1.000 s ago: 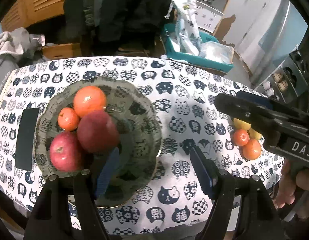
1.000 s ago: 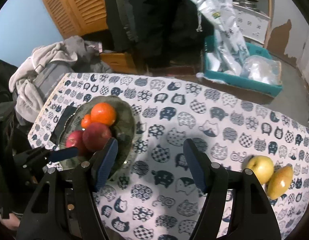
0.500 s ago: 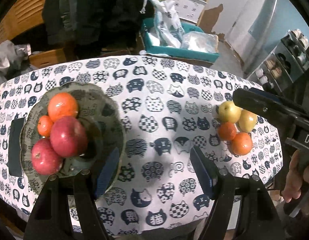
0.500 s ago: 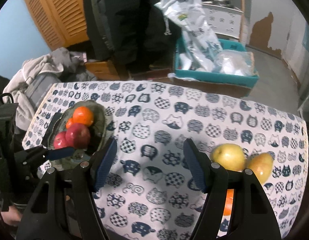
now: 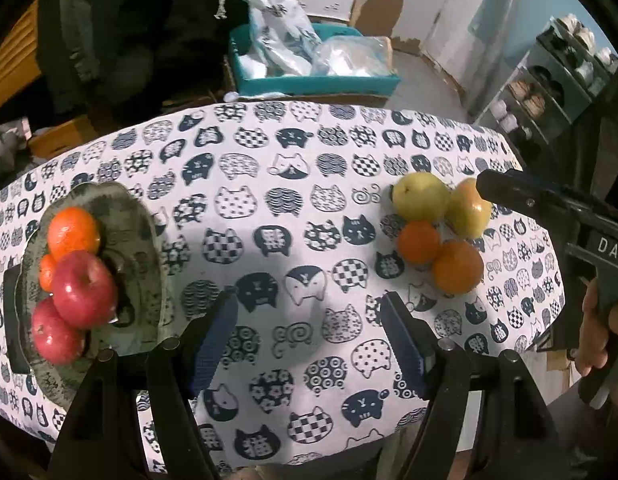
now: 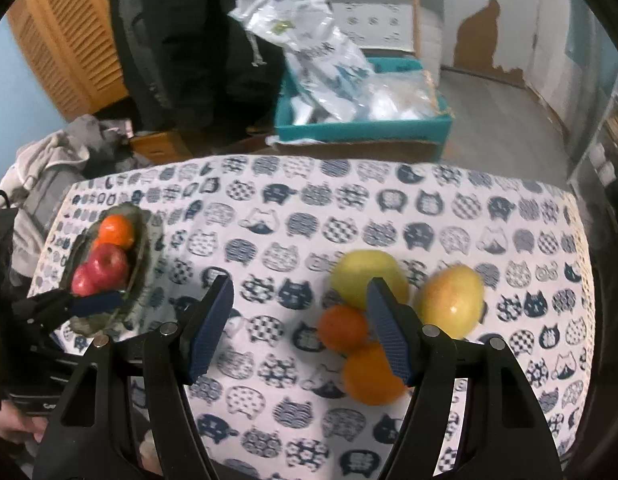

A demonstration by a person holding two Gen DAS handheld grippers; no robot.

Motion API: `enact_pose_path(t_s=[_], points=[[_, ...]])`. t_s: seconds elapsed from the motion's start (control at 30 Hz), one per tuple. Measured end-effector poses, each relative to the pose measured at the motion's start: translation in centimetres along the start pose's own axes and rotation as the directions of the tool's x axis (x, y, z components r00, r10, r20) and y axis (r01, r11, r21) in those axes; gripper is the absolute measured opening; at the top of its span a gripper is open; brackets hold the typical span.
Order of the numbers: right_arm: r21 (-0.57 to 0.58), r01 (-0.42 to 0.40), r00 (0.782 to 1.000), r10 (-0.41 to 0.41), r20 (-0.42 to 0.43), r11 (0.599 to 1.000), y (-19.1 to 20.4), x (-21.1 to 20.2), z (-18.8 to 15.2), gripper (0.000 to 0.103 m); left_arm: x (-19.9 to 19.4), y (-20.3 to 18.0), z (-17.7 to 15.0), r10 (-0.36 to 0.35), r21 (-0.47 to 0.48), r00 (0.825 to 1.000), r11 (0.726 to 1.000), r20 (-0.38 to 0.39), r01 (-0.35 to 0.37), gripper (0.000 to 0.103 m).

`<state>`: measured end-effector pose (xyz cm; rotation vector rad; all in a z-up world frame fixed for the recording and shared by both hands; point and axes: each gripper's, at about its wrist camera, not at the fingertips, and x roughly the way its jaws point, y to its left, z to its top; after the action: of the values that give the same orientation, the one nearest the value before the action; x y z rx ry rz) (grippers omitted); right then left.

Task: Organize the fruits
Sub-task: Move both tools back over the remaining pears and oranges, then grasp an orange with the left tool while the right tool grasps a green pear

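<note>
Two grippers hang above the near edge of the table, both with jaws spread wide and nothing between the blue pads. The left gripper sits over bare tablecloth at the near middle, its left pad close to the rim of the plate. The right gripper hovers nearer the right end, its right finger crossing in front of the loose fruit pile.

That pile lies toward the right edge of the table: at the near side a large orange touching a smaller mandarin, and behind them a yellow-green apple beside a yellow apple with a reddish blush. All four sit tight together on the cloth.

Toward the left edge, the mottled grey-green plate holds two red apples, one stacked against the other, with a small mandarin tucked behind and an orange at the far side. A flat black object lies just left of the plate.

White letters "DAS", cut off by the frame, show on the right gripper's body in the left wrist view.

Beyond the far edge stands a teal bin stuffed with plastic bags; their print is too blurred to read.
</note>
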<state>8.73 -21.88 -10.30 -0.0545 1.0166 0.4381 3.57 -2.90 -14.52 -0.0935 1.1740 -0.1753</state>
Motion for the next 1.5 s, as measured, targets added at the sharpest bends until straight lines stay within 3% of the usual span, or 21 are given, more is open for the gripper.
enact_pose_path(t_s=[0.33, 0.87, 1.5], points=[[0.05, 0.073, 0.997, -0.073, -0.01, 0.996, -4.5, -0.1, -1.1, 0.07, 2.1, -2.9, 0.9, -0.012, 0.041, 0.999, 0.999, -0.036, 0.013, 0.075], [0.141, 0.155, 0.985, -0.142, -0.096, 0.978, -12.1, 2.2, -2.2, 0.074, 7.3, -5.8, 4.1, -0.065, 0.003, 0.993, 0.998, -0.103, 0.066, 0.075], [0.154, 0.097, 0.981, -0.069, -0.18, 0.983, -14.3, 8.4, -2.5, 0.074, 12.1, -8.0, 5.3, -0.15, -0.06, 0.97, 0.988, -0.191, 0.141, 0.076]])
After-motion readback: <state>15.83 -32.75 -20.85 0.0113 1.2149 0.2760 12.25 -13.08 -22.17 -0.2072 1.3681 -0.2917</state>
